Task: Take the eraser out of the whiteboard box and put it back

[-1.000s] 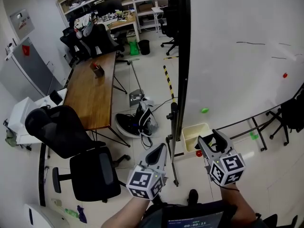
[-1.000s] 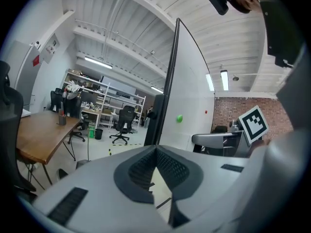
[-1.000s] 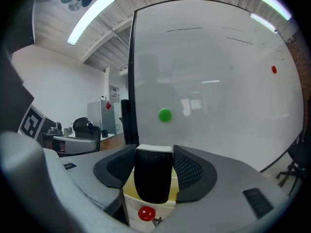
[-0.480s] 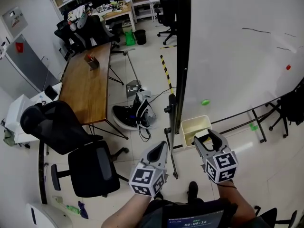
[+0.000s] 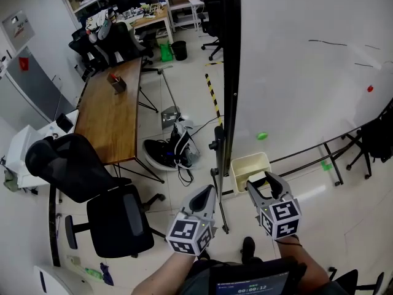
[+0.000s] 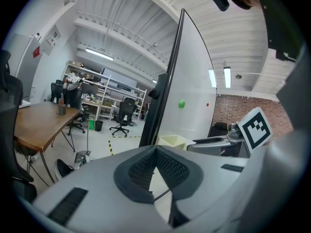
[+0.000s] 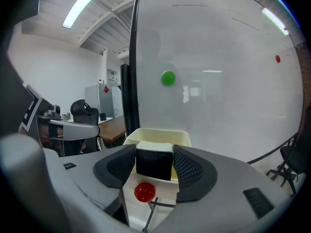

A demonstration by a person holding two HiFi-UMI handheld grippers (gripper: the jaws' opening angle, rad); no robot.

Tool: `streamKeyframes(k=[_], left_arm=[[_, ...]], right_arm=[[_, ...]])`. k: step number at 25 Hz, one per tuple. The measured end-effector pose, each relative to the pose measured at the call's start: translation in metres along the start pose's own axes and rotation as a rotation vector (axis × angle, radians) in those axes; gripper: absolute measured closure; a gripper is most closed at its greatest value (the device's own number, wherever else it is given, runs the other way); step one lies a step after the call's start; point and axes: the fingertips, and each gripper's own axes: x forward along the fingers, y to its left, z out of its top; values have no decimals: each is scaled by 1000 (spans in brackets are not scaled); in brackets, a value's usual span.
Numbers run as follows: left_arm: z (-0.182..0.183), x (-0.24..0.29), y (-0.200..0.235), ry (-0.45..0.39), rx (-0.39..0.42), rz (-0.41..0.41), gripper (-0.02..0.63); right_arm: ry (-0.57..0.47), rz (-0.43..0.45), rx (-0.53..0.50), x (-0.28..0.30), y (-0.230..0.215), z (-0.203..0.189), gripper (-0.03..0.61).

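Note:
A cream whiteboard box (image 5: 244, 163) hangs at the foot of the whiteboard (image 5: 307, 72), just right of its black frame post. My right gripper (image 5: 265, 185) hovers at the box's near edge. In the right gripper view the eraser (image 7: 154, 161), a black block with a cream top, sits between both pads of the right gripper (image 7: 154, 165), in front of the box (image 7: 156, 131). A red round magnet (image 7: 144, 191) shows just below the eraser. My left gripper (image 5: 206, 196) is left of the post, its jaws (image 6: 155, 152) closed on nothing.
A green magnet (image 5: 262, 136) and a red one (image 5: 369, 88) stick to the board. The stand's post (image 5: 218, 183) rises between my two grippers. Two black office chairs (image 5: 116, 223) and a wooden table (image 5: 116, 112) stand to the left, with bags and cables (image 5: 172, 152) on the floor.
The view has drifted slightly. My right gripper has moved a little left and closer to the box, and now hides the red magnet in the head view. The left gripper has hardly moved.

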Motion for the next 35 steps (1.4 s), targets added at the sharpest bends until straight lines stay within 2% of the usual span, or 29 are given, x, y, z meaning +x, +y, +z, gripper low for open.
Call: streamKeyframes(k=[9,19,26,30,32,34,35], left_arm=[[17,-10,-8,-24,15,5,583],[80,-56,-27,-162,40,27,583],[126,-89,-53,-268,59,21,583],[137,-97,-69,-286,73,4,583],[136,-100,-75,-280,74,1,583],[135,-103,-81,-281,75,1,583],[136,-104,-84,-283,74,3,583]], right_arm=[[2,40,-15,-14,4,13,281],[-196,88,1,-86,5,101,281],[-338,144,0,-135,10,151,315],[-396,87,-5,-152,3,163,483],[-407,84,5,-158,1,166,506],[-416,95,8,-164,1,169,557],[-421,102,6,-167,1,170,557]])
